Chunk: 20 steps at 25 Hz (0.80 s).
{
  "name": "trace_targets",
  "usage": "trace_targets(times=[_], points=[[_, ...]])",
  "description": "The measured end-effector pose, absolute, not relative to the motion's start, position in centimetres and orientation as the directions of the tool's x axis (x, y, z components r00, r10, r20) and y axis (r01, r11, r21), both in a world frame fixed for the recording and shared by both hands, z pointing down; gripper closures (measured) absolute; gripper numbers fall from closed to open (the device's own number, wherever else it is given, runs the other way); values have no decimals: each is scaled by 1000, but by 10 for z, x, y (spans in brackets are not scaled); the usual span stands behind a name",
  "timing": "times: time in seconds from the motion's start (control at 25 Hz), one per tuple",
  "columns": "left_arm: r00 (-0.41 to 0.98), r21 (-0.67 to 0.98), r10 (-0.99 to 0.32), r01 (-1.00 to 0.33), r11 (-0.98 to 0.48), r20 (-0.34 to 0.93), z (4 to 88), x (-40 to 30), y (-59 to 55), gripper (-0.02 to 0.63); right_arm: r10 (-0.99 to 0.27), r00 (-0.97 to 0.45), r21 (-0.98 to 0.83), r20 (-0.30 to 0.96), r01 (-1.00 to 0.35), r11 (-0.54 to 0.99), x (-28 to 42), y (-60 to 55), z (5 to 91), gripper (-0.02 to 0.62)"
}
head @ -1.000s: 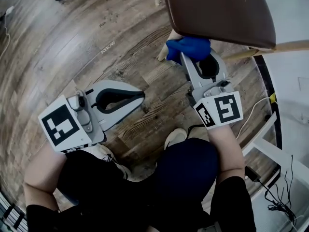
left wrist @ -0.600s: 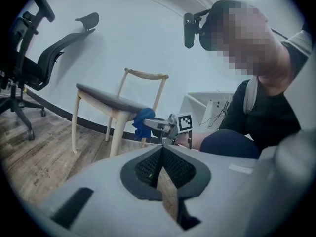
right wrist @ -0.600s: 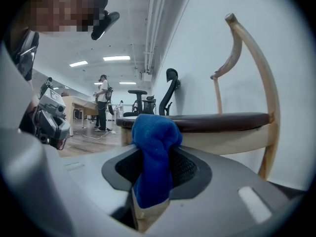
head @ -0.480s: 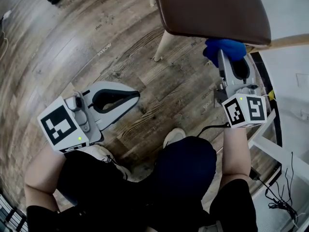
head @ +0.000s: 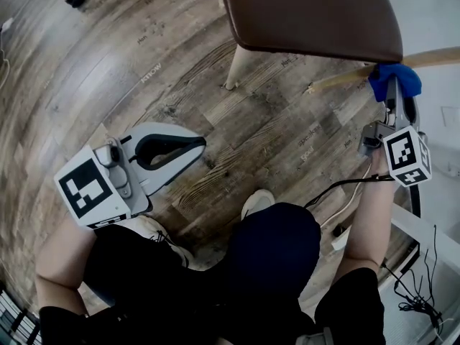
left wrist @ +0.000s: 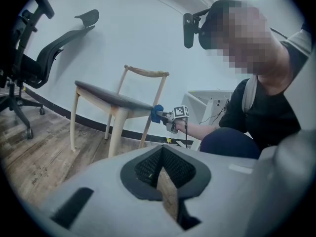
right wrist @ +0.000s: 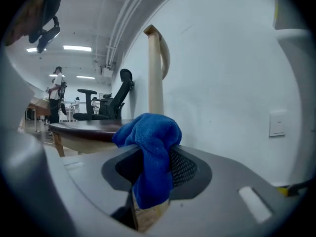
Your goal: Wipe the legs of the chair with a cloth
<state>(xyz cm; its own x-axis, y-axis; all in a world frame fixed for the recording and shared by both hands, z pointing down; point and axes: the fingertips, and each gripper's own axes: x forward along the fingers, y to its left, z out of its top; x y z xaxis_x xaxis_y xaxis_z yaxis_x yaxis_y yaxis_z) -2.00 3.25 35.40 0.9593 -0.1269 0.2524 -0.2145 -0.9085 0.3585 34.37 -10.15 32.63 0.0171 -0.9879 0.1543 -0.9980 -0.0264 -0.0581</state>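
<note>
The wooden chair has a brown seat and pale legs. In the head view my right gripper is at the far right, shut on a blue cloth. The cloth lies against the slanted pale leg just under the seat's right corner. The right gripper view shows the cloth bunched between the jaws, with the chair's back post upright behind it. My left gripper hovers low over the floor at the left, shut and holding nothing. From there the chair and cloth show at a distance.
A white wall runs close on the right, with a white frame and black cables at its foot. A black office chair stands at the far left. The person's knee and shoe are between the grippers, above the wood-plank floor.
The right gripper has carried the blue cloth rightwards, from the leg under the seat's front to the slanted leg near the wall. The left gripper has hardly moved.
</note>
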Motion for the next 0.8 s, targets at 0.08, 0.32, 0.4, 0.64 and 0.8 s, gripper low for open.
trace_targets(times=[0.08,0.32,0.4,0.64,0.8], points=[[959,360,-127,-216,-908,255,355,-20,31,600,-988,28,-21,151,-999,-31,347,-103,327,449],[959,367,-121,-213,-906,258,361,-16,30,600,-987,74,34,144,-997,-70,347,-103,347,449],[958,371,-119,-214,-903,261,363,-16,30,600,-982,87,15,166,-996,-85,348,-103,364,449],[958,382,-128,-221,-897,255,365,-17,23,600,-963,118,-1,242,-993,-122,351,-105,422,449],[955,399,-126,-230,-888,270,372,-20,21,600,-946,132,-18,296,-990,-143,352,-104,466,448]])
